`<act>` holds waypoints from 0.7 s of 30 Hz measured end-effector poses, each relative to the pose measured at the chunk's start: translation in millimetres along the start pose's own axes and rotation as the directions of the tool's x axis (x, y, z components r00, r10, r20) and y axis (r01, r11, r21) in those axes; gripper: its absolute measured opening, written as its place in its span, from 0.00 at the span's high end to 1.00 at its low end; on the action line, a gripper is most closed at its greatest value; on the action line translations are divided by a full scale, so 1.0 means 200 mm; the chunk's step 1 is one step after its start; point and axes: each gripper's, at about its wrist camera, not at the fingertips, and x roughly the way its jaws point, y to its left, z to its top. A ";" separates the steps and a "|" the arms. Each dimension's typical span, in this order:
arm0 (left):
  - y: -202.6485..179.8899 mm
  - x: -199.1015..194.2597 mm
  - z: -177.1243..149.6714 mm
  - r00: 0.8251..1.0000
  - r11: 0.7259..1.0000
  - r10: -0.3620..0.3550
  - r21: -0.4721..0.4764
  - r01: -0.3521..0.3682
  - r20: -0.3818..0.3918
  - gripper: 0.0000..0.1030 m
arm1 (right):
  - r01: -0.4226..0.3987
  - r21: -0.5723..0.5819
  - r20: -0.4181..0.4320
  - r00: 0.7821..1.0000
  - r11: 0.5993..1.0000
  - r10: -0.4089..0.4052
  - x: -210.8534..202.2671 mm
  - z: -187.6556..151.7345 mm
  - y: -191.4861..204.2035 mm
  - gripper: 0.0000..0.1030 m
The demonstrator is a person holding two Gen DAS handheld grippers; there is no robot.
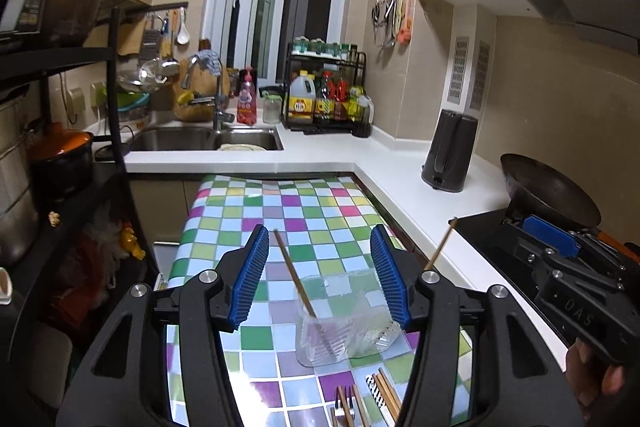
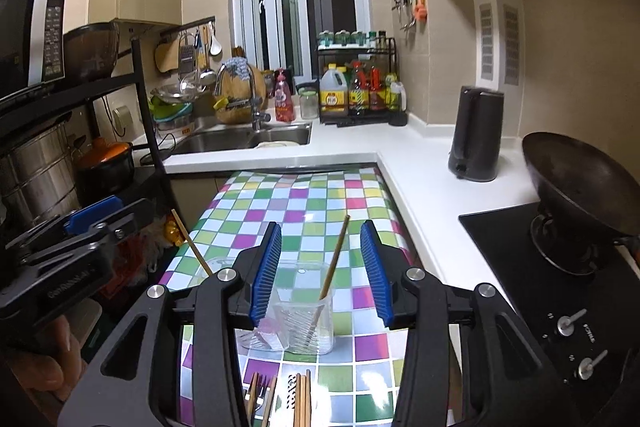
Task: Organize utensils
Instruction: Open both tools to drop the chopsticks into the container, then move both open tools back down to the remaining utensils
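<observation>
chopsticks are going into the clear holder (image 2: 294,311) one at a time, by the look of it — two already stand in it, one chopstick (image 1: 294,275) leaning left, the other chopstick (image 2: 331,269) leaning right. the holder sits on the checkered cloth (image 2: 320,203), roughly between both sets of fingers. left gripper (image 1: 320,275) hovers over it, jaws spread wide, nothing held. right gripper (image 2: 320,275) likewise, jaws apart and empty. nearer the cameras, more loose utensils (image 2: 280,397) lie flat on the cloth — chopsticks and what seems a fork, partly cut off by the frame edge. next move, i'd judge: drop one gripper back to that pile, pinch a single stick, and lift it clear without nudging the light holder.
</observation>
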 end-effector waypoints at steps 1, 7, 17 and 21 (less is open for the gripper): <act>0.00 -0.03 -0.01 1.000 1.000 0.004 0.003 -0.004 0.008 0.48 | 0.004 0.000 0.011 1.000 1.000 -0.004 -0.05 -0.02 0.00 0.56; -0.02 -0.26 -0.19 0.999 0.999 0.024 0.038 -0.025 0.042 0.46 | 0.010 0.020 0.093 0.996 1.000 -0.012 -0.28 -0.17 -0.03 0.51; -0.05 -0.43 -0.61 0.997 0.997 0.026 0.070 -0.032 0.075 0.46 | 0.004 0.037 0.077 0.997 0.999 -0.007 -0.41 -0.53 -0.06 0.51; -0.02 -0.45 -0.76 0.999 0.999 0.027 0.045 -0.029 0.037 0.46 | -0.010 0.044 0.036 0.999 0.999 0.008 -0.41 -0.67 -0.07 0.51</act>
